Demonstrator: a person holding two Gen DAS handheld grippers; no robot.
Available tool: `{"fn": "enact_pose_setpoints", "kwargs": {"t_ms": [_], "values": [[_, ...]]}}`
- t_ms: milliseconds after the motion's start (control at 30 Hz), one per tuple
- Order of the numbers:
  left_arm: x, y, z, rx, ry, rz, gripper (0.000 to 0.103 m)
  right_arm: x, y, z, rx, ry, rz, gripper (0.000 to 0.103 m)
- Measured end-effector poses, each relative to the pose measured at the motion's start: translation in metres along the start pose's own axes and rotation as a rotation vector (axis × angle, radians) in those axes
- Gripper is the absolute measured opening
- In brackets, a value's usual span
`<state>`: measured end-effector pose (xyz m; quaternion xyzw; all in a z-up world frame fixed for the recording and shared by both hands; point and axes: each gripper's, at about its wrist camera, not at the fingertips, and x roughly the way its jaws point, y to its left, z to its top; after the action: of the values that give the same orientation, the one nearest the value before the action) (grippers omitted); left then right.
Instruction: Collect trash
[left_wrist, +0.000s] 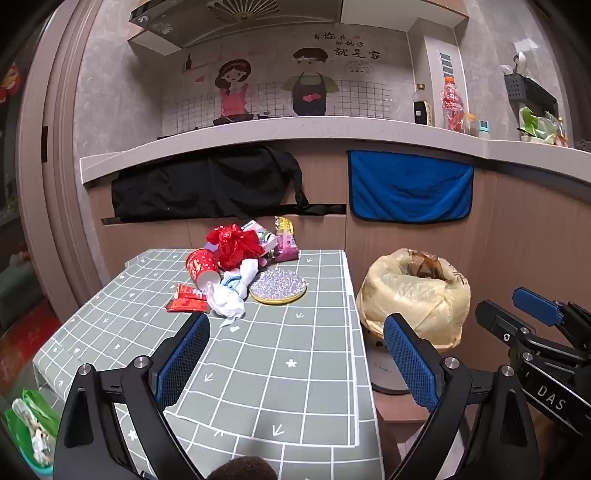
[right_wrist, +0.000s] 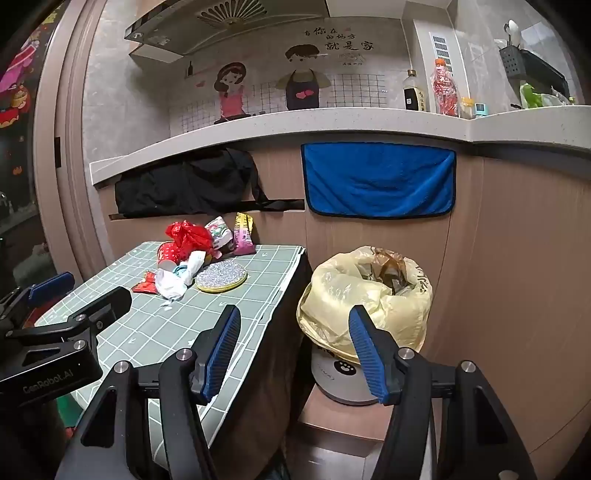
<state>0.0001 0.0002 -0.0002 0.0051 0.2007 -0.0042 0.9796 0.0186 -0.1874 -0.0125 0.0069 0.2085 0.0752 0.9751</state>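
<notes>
The left tongs (left_wrist: 295, 354) hang released over the near half of the desk (left_wrist: 280, 369), their blue ribbed pads spread wide with nothing between them. The right tongs (right_wrist: 295, 350) are likewise released, poised beside the desk's right edge, near the trash bin (right_wrist: 343, 376).

The desk wears a grey-green cloth printed with a white grid, small arrows and flowers. The trash sits heaped at its far end: a red paper cup (left_wrist: 201, 267) tipped on its side, a crumpled red plastic bag (left_wrist: 234, 243) behind it, a wad of white tissue (left_wrist: 231, 295) touching the cup's mouth, and flat red sachets (left_wrist: 186, 299) just left of the tissue. Two glossy snack packets (left_wrist: 275, 238) lean against the wood-grain cabinet front. A round, gold-rimmed coaster (left_wrist: 277, 287) with a glittery beaded top lies just right of the tissue.

The bin, a pale cylinder lined with a wrinkled yellow plastic bag (right_wrist: 362, 295), stands right of the desk.
</notes>
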Motion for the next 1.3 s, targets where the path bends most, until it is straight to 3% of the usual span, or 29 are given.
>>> {"fn": "enact_pose_setpoints", "kwargs": {"t_ms": [1300], "values": [[0.008,-0.0071,-0.0026,0.019,0.02,-0.012,0.094,0.0038,-0.0035,0.0012,0.003,-0.007,-0.023,0.058]]}}
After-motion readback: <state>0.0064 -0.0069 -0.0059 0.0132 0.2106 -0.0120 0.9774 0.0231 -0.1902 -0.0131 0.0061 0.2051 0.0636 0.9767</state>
